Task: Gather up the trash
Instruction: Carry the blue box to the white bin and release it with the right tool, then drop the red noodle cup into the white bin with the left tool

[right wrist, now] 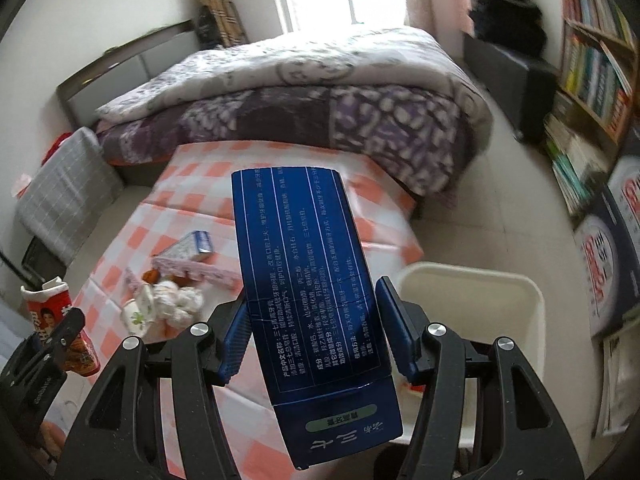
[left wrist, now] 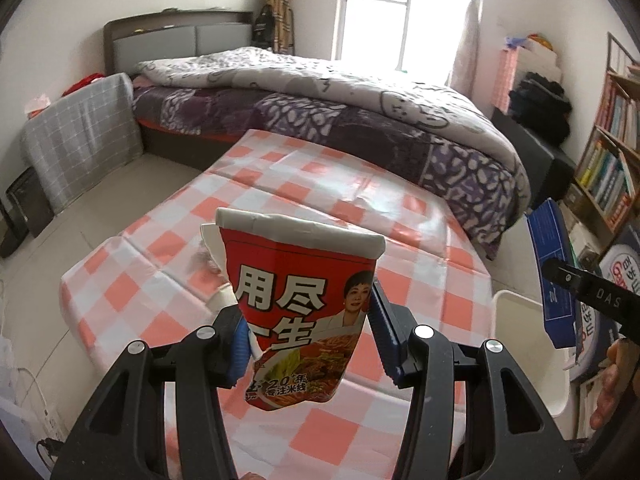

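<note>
Glossy paper noodle cup (left wrist: 304, 300), printed cardboard box (right wrist: 312, 300)

noodle cup (left wrist: 301, 312): its crushed lower part is squeezed between the left tool (left wrist: 306, 344) pads, which cover its sides
blue carton (right wrist: 310, 300): hides the middle of the worktop (right wrist: 192, 204) behind it; its near end runs to the lower edge of the frame
white bin (right wrist: 472, 312): inside mostly hidden by the carton and the right tool (right wrist: 312, 344)
small trash pile (right wrist: 168, 300): too blurred to name its pieces
bookshelf (right wrist: 592, 64): cut by the right edge, titles unreadable
</note>
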Available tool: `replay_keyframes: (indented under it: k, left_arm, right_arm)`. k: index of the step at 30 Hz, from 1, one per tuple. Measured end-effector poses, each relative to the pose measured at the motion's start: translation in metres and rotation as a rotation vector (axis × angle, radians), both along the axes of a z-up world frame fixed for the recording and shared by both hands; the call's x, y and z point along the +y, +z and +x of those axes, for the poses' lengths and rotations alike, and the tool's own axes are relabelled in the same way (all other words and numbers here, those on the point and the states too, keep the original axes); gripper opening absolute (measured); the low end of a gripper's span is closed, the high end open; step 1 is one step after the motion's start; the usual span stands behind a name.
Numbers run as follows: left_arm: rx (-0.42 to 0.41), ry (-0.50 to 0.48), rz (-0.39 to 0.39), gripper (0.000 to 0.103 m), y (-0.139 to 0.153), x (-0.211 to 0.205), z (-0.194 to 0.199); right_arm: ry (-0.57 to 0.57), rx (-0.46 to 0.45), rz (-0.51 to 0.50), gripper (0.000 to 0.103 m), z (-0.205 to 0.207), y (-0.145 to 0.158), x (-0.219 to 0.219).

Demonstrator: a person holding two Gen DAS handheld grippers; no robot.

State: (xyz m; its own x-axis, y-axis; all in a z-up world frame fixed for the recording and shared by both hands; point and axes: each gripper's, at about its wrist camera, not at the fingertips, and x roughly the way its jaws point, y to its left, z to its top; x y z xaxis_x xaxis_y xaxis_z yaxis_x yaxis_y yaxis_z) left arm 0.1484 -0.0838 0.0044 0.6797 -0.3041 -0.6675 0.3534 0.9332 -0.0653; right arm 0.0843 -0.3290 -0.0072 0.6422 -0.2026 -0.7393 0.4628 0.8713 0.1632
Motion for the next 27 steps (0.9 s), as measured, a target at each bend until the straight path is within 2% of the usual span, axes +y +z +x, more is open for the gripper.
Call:
replay_keyframes:
  k: [9, 10, 13, 14, 27]
  left_arm:
    - [-0.001, -0.084, 0.011, 0.051, -0.005, -0.044, -0.013]
    - [0.000, -0.097, 0.009, 0.051, -0.006, -0.051, -0.015]
    - [0.010, -0.134, 0.007, 0.051, -0.009, -0.069, -0.022]
    - [0.013, -0.148, 0.007, 0.051, -0.011, -0.077, -0.025]
    - [0.083, -0.326, 0.007, 0.052, -0.031, -0.163, -0.064]
  right_arm:
    - [-0.127, 0.086, 0.072, 0.058, -0.033, -0.019, -0.054]
    - [-0.145, 0.084, 0.072, 0.060, -0.036, -0.020, -0.058]
    - [-0.205, 0.057, 0.041, 0.076, -0.050, -0.014, -0.072]
    - [-0.229, 0.042, 0.031, 0.078, -0.055, -0.011, -0.077]
    - [-0.375, -0.034, 0.029, 0.083, -0.093, -0.002, -0.131]
